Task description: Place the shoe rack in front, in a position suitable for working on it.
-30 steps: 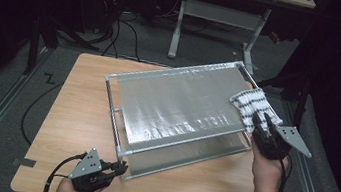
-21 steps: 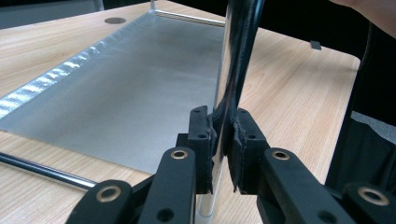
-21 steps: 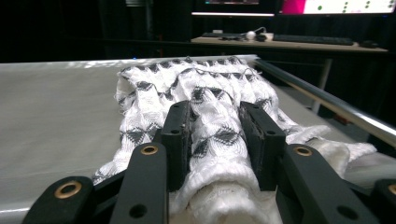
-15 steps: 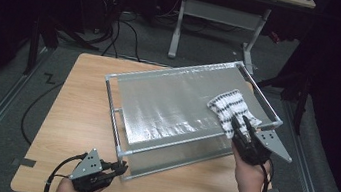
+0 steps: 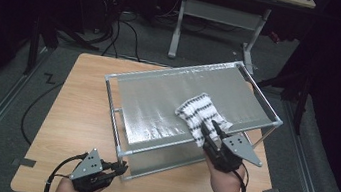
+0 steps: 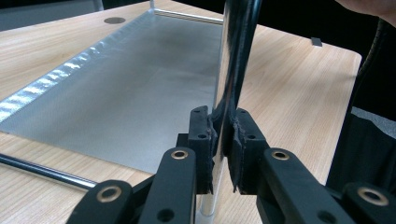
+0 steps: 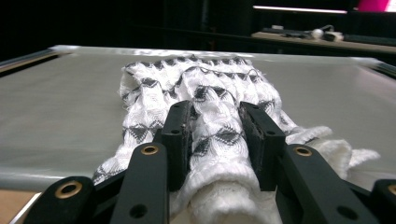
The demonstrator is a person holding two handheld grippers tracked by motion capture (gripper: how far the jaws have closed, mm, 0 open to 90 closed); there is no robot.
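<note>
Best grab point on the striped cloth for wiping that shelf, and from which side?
Grip the bunched near end of the white, black-striped knitted cloth, coming in low from the person's edge of the two-tier metal shelf rack. There the fabric is rolled thick, while the rest lies flat on the sheet. The right tool already clamps that end.

An upright metal post (image 6: 232, 60) is seen at centre frame, clamped between the pads of the left gripper (image 6: 223, 140) at lower centre. A grey metal shelf (image 6: 126, 88) is spread across the left and centre, over a wooden table (image 6: 289, 93). A thin rod (image 6: 42, 169) is noted lower left.
</note>
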